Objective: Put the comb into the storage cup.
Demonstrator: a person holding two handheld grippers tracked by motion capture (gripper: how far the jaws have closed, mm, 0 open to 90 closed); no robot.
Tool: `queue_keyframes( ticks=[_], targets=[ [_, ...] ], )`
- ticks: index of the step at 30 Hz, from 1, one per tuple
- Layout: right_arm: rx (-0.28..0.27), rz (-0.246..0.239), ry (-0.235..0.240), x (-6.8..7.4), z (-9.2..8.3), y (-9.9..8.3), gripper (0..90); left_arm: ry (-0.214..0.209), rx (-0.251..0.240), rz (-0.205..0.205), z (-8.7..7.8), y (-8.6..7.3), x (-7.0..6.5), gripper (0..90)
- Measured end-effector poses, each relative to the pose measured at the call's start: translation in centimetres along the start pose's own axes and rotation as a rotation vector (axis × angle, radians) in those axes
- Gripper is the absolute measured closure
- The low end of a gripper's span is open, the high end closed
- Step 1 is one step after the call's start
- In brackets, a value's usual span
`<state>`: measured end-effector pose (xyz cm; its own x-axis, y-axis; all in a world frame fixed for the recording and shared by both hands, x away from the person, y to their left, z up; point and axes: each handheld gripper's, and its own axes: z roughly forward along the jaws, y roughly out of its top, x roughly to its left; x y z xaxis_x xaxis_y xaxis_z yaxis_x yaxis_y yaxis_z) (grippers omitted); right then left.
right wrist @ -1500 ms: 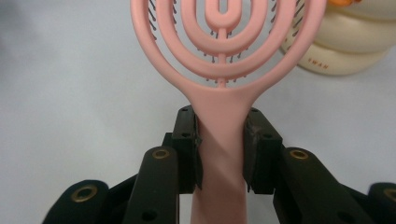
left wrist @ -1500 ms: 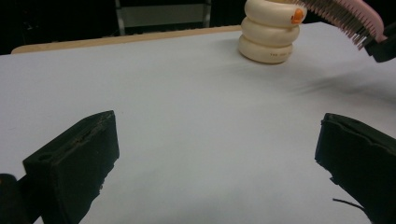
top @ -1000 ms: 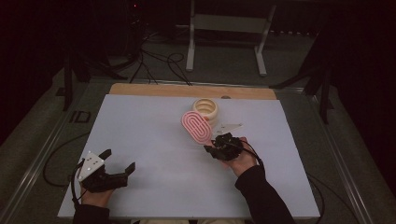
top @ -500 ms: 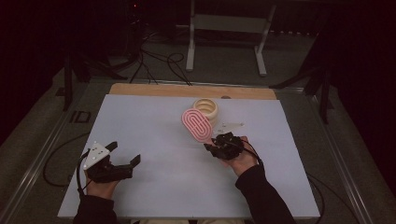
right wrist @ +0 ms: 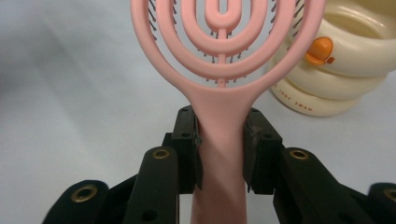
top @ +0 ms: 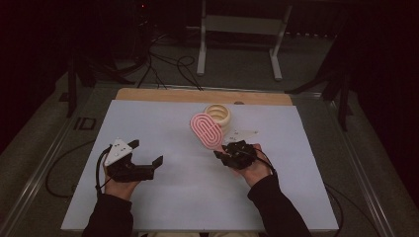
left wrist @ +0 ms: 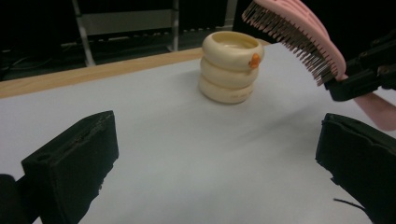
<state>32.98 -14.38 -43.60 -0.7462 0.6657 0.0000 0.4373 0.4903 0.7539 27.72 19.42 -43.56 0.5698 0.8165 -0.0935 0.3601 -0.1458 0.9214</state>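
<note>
A pink hairbrush (top: 206,130) with an oval ringed head is held off the table, bristles facing down and left. My right gripper (right wrist: 220,144) is shut on the hairbrush (right wrist: 219,60) at its handle, just below the head. Behind the brush stands a cream ribbed cup (top: 219,115) with a small orange mark; the cup (left wrist: 229,66) sits upright on the white table. My left gripper (top: 147,159) is open and holds nothing, at the table's left, pointing towards the cup. In the left gripper view the brush (left wrist: 299,37) hangs at the upper right with the right gripper under it.
The white sheet (top: 163,123) covers the table, with a bare wooden strip (top: 163,95) along its far edge. Cables (top: 163,64) and a metal stand (top: 237,29) lie on the dark floor beyond. A grey plate (top: 243,134) juts from the right gripper.
My left gripper has moved right and risen a little, now further in over the table. The right gripper and brush have stayed where they were.
</note>
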Motion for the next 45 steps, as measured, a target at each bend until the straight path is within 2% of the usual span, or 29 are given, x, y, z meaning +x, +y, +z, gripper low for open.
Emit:
queue_keyframes(
  ticks=[4,5,10,14,15,38,45],
  targets=[
    [-0.005,0.000,0.000,0.1,-0.1,0.0,69.8,0.000,0.011,-0.003,0.6,0.3,-0.3,0.1],
    [-0.018,0.007,0.000,0.2,-0.2,0.1,69.8,-0.010,0.022,-0.015,1.4,0.6,-0.6,0.1],
    [-0.027,0.001,-0.001,0.4,-0.2,0.1,69.8,-0.033,0.020,-0.031,2.2,1.2,-1.1,0.1],
    [-0.035,0.000,0.003,0.6,-0.2,0.2,69.8,-0.035,0.011,-0.040,2.5,1.6,-1.3,0.1],
    [-0.040,-0.002,0.003,0.8,-0.2,0.2,69.8,-0.052,-0.006,-0.070,2.9,2.0,-1.5,0.1],
    [-0.066,-0.028,0.034,2.4,0.6,0.9,69.8,-0.111,0.013,-0.077,5.8,4.4,-3.7,0.3],
    [-0.072,-0.023,0.040,2.6,0.7,1.0,69.9,-0.135,0.036,-0.105,6.8,5.0,-4.2,1.5]
  ],
)
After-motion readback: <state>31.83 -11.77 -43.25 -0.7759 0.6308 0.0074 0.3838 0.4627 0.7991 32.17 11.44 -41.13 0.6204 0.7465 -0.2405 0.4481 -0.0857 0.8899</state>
